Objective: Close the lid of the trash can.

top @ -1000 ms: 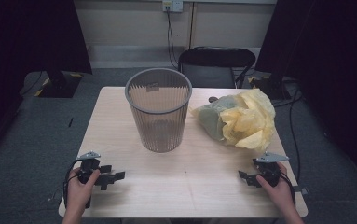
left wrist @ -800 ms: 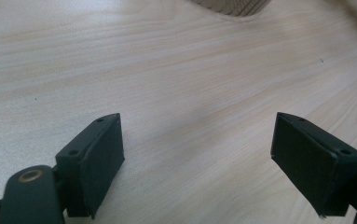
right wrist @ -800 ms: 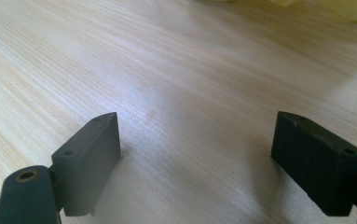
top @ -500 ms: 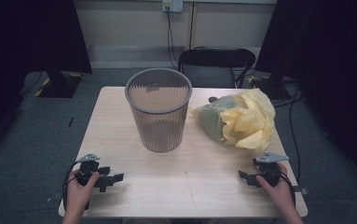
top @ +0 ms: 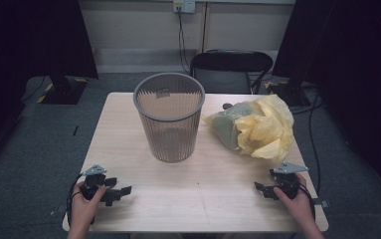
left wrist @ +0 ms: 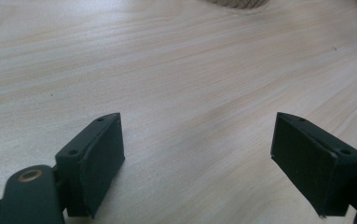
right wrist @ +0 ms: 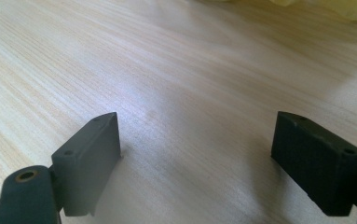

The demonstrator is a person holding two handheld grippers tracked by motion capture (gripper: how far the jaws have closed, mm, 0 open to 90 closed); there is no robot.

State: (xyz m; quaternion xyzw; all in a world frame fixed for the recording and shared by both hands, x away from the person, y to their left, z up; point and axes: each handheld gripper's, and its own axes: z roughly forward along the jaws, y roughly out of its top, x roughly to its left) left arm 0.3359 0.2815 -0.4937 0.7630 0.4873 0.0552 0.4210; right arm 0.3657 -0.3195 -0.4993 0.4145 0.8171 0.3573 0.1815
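Observation:
A grey mesh wastebasket [top: 169, 117] stands upright on the wooden table [top: 213, 174], left of centre. To its right lies a crumpled heap of yellow and pale green plastic bags [top: 255, 127]. My left gripper [top: 121, 191] rests near the table's front left corner, held by a hand, its jaws wide apart over bare wood [left wrist: 197, 140]. Near the front right corner, my right gripper [top: 259, 189] is also open with nothing between its jaws [right wrist: 197, 144]. The yellow bag's edge [right wrist: 325, 7] shows at the top of the right gripper view.
A black chair [top: 230, 67] stands behind the table's far edge. Cables [top: 315, 134] run down past the table's right side. Dark curtains hang at both sides, and grey carpet surrounds the table.

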